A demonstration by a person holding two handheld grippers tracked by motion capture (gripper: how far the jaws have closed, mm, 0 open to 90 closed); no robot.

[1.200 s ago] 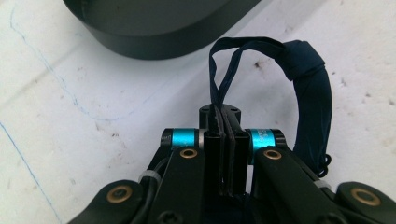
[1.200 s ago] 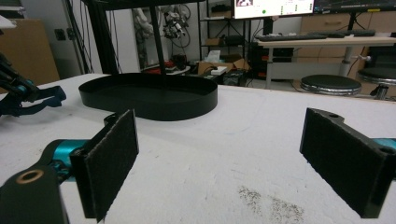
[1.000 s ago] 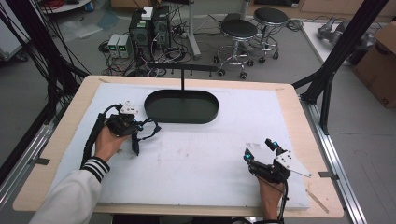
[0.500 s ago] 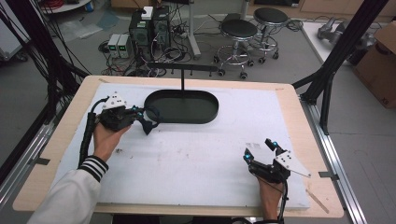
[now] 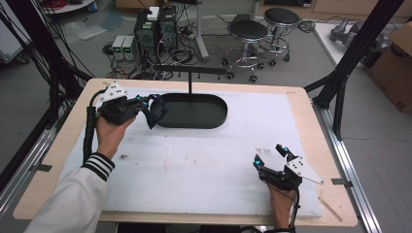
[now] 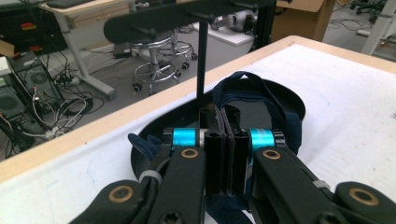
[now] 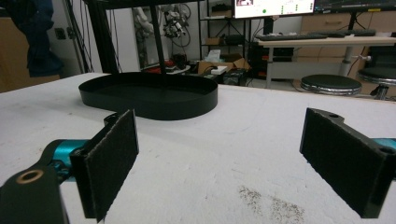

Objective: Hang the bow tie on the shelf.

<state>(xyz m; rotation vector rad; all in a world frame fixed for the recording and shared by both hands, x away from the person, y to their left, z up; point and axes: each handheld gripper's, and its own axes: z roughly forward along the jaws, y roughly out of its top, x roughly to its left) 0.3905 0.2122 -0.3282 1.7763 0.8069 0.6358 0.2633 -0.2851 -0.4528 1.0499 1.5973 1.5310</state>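
White tabletop (image 5: 204, 165), left gripper (image 5: 145, 108) clamped on dark blue strap (image 6: 261, 100) over black oval tray (image 5: 194, 119), right gripper (image 5: 270, 156) spread apart

On the white-covered table (image 5: 204, 170) there is one black oval tray (image 5: 194, 110) with one thin upright post and crossbar, and one dark blue fabric strap (image 5: 154, 110). Two handheld grippers are present, the left gripper (image 5: 145, 108) and the right gripper (image 5: 269, 158). Behind the table stand two round black stools (image 5: 248, 30).
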